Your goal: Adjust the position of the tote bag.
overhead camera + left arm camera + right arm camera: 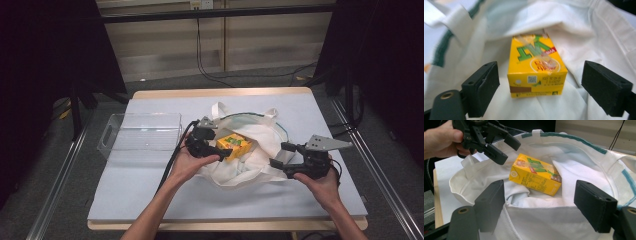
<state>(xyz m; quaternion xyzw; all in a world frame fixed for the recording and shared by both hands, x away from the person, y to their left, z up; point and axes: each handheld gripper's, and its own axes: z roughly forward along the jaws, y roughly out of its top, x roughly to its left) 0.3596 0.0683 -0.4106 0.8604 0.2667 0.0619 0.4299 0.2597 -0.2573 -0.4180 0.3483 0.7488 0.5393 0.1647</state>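
From the high view, the yellow juice carton [234, 146] lies inside the white cloth bag [252, 170] on the surface [150, 190], between the left hand-held gripper [220, 150] and the right hand-held gripper [281, 156]. In the left gripper view the jaws stand wide apart and hold nothing, with the carton just ahead, so closing there could pinch loose cloth. In the right gripper view the jaws are also open and empty over the near bag edge, probably not touching it, so the unheld mouth could fold over the carton.

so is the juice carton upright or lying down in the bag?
Lying down: the juice carton rests on a broad side inside the open white bag.
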